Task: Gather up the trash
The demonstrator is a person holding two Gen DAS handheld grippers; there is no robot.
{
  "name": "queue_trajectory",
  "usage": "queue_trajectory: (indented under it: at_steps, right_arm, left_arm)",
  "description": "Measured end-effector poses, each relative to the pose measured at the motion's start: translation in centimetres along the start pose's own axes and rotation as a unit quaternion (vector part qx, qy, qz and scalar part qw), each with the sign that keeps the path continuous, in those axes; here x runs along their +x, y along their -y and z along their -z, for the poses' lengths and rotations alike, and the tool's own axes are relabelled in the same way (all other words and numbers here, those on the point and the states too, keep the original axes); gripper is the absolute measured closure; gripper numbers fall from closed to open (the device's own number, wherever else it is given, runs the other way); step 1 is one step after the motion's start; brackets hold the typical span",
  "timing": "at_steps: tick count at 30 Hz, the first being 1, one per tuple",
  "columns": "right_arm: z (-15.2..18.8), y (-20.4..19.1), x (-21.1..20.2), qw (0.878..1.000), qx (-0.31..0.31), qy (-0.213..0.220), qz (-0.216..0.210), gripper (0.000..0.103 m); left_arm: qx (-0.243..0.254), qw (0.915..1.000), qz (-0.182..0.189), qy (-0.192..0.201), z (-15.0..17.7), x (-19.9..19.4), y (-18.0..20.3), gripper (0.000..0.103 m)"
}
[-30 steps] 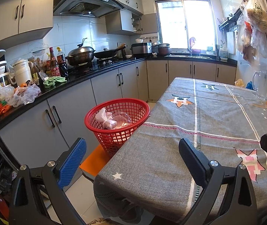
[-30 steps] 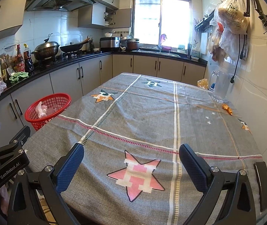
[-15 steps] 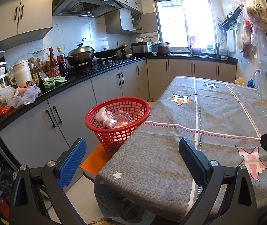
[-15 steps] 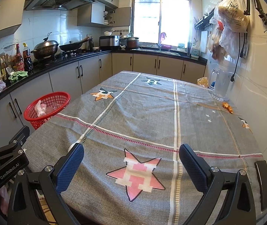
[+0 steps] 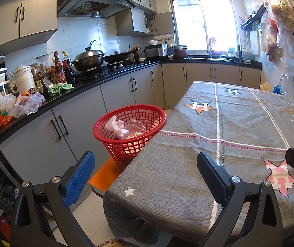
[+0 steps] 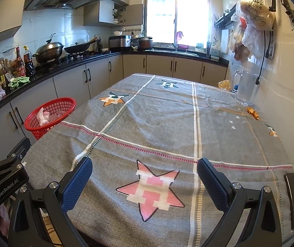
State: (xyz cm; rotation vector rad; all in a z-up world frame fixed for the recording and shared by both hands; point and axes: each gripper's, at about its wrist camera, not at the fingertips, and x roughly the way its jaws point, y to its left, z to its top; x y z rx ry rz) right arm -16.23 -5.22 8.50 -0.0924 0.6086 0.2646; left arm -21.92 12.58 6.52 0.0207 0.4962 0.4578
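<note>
A red plastic basket [image 5: 129,131] stands beside the table's left edge, on an orange seat, with crumpled pink-white plastic trash [image 5: 122,128] inside; it also shows in the right wrist view [image 6: 50,116]. Small orange scraps [image 6: 253,113] lie on the grey star-patterned tablecloth [image 6: 157,127] near the right wall, by a clear jug [image 6: 246,88]. An orange wrapper [image 6: 224,84] lies at the table's far right corner. My left gripper [image 5: 147,177] is open and empty over the table's near left corner. My right gripper [image 6: 145,179] is open and empty above the pink star.
A black counter [image 5: 44,100] along the left wall holds bottles, plastic bags, a green cloth and pots. Grey cabinets run under it and across the back under the window. Plastic bags [image 6: 252,20] hang on the right wall. A narrow floor aisle lies between counter and table.
Both grippers have drawn back slightly toward the table's near end and risen a little. Both stay open and empty.
</note>
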Motion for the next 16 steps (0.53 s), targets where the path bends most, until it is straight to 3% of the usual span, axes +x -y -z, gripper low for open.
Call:
queue_trajectory:
  at_steps: [10, 13, 16]
  right_arm:
    - [-0.1, 2.8, 2.4, 0.999, 0.033, -0.024, 0.008, 0.0]
    - [-0.5, 5.3, 3.2, 0.997, 0.058, -0.034, 0.025, 0.0]
    - [-1.0, 8.8, 5.0, 0.993, 0.09, -0.058, 0.055, 0.0]
  left_arm:
    - [0.043, 0.9987, 0.017, -0.021, -0.8, 2.5, 3.2, 0.004]
    - [0.065, 0.9963, 0.047, -0.033, -1.6, 3.4, 5.6, 0.004]
    - [0.086, 0.9878, 0.113, -0.063, -2.5, 4.8, 9.0, 0.005]
